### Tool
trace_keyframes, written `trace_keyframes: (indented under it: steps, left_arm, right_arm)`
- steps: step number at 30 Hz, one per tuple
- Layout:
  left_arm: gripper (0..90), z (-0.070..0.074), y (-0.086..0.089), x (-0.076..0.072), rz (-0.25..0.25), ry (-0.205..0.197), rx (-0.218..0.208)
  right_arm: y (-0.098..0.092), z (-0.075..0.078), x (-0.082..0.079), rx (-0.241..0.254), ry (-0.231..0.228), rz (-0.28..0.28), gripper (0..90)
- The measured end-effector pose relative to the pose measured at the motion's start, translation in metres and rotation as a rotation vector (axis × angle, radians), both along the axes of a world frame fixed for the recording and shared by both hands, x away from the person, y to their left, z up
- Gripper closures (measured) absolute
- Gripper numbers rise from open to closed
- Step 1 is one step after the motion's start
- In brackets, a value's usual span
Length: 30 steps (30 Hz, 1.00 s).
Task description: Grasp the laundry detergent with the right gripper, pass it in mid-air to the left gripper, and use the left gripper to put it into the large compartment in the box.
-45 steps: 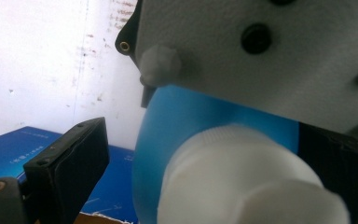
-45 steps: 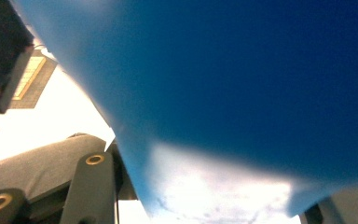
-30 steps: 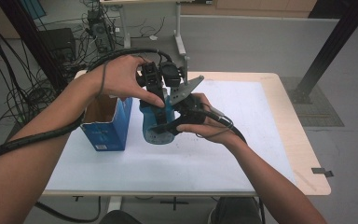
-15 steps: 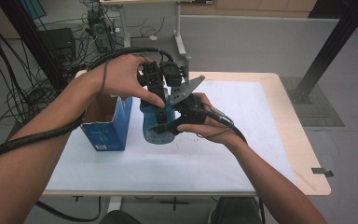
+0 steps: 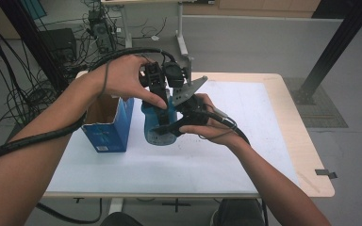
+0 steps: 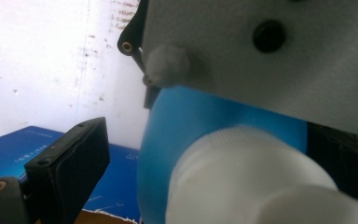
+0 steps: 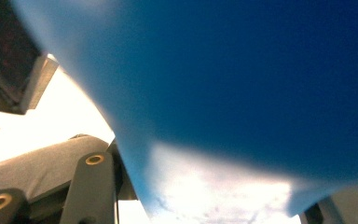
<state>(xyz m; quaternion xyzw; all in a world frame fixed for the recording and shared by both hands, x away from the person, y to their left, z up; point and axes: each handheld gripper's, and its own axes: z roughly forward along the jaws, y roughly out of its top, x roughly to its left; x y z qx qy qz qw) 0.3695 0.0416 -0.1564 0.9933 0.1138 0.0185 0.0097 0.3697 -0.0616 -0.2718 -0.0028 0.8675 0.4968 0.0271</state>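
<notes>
Toward the desk's (image 5: 245, 155) left edge: an open blue box (image 5: 108, 127), upright, flaps up, nothing visible inside from the high view. Just right of it, nearer the middle of the desk, the blue bottle (image 5: 158, 127) — upright, out of the box, base looking down on or close to the white surface, white cap (image 6: 261, 177) on.

Above the bottle, the left claw (image 5: 162, 96), pointed down at the cap. Seen in the left gripper view with one black jaw standing clear of the cap, a gap between them; so read as open around the cap, not yet gripping it. Other jaw lost in the dark at the right of that view.

Further right, the right claw (image 5: 172, 126), coming in sideways from the right hand (image 5: 212, 127) and clamped on the bottle's body, jaws closed in against the blue plastic on both sides.

Judged from this: bottle fetched beside the box and steadied — done. Left to do: closing on the cap and working it, probably twisting. Early to middle of the job, by the look of it.
</notes>
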Motion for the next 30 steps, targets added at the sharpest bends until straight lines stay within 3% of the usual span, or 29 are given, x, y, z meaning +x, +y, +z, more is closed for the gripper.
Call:
trace_keyframes:
  steps: [21,30]
  left_arm:
    - [9.4,-0.0017,-0.0026,-0.0006,-0.004,-0.012,0.01]
    - [20.3,-0.0014,-0.003,-0.0008,-0.01,-0.021,0.008]
  right_arm:
    - [-0.0009,0.001,-0.0004,-0.003,-0.005,0.001,43.6]
    - [-0.0024,0.002,-0.0003,0.003,-0.016,-0.002,43.6]
